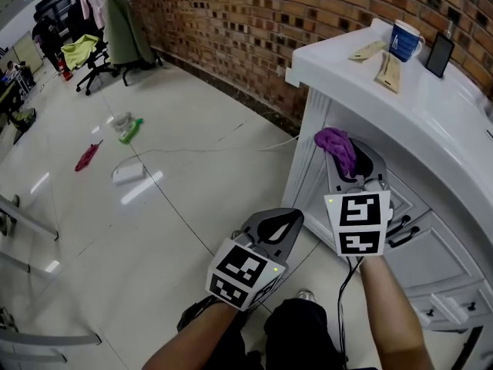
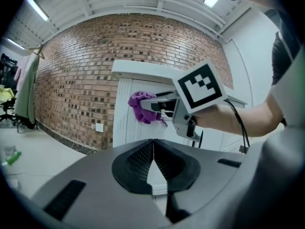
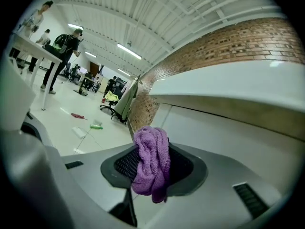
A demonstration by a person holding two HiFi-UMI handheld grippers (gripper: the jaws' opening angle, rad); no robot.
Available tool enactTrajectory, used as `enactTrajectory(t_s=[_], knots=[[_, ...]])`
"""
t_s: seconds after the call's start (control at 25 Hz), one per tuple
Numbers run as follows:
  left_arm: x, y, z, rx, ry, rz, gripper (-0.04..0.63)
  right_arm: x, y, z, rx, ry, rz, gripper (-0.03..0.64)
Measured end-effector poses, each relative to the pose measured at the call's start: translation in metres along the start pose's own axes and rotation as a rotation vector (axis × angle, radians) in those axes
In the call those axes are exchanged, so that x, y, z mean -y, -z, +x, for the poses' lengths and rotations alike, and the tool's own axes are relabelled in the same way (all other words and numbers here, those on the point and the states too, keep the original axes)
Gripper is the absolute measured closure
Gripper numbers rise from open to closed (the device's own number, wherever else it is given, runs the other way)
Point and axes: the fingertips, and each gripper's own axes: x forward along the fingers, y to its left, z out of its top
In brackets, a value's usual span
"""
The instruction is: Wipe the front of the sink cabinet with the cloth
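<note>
I had the right gripper [image 1: 348, 154] clamped on the purple cloth [image 1: 336, 146], its jaws closed down to the thickness of the fabric. The pinch ran through the middle of the bunch, so a soft wad stood proud of the tips and a loose tail hung below them. The cloth sat high at the left end of the sink cabinet [image 1: 433, 241], just under the overhang of the white counter. I could not tell whether it was touching the panel.

The left gripper [image 2: 153, 168] hung low and nearer to me, well apart from the cabinet, with its jaws pressed together and nothing between them.

I judged the cloth to be light, limp terry that would fold and drag rather than push flat. The hold near its centre looked right, because it left enough padding ahead of the tips to keep hard plastic off the painted front. The hanging tail could snag on the dark drawer handles [image 1: 400, 236] further right, and firm pressure would be needed for the fabric to wipe rather than skim.
</note>
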Motion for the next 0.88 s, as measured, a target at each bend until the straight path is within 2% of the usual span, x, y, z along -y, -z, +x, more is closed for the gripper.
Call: enactTrajectory(t_s=[0.32, 0.56, 0.88], knots=[[-0.024, 0.014, -0.036, -0.024, -0.059, -0.005, 0.591, -0.017, 0.003, 0.027, -0.054, 0.063, -0.179, 0.474], [-0.016, 0.018, -0.038, -0.029, -0.043, 0.0, 0.591, -0.005, 0.021, 0.008, -0.088, 0.084, -0.161, 0.474], [0.017, 0.018, -0.021, -0.034, 0.022, 0.014, 0.591, 0.025, 0.047, -0.037, -0.124, 0.114, -0.102, 0.474]])
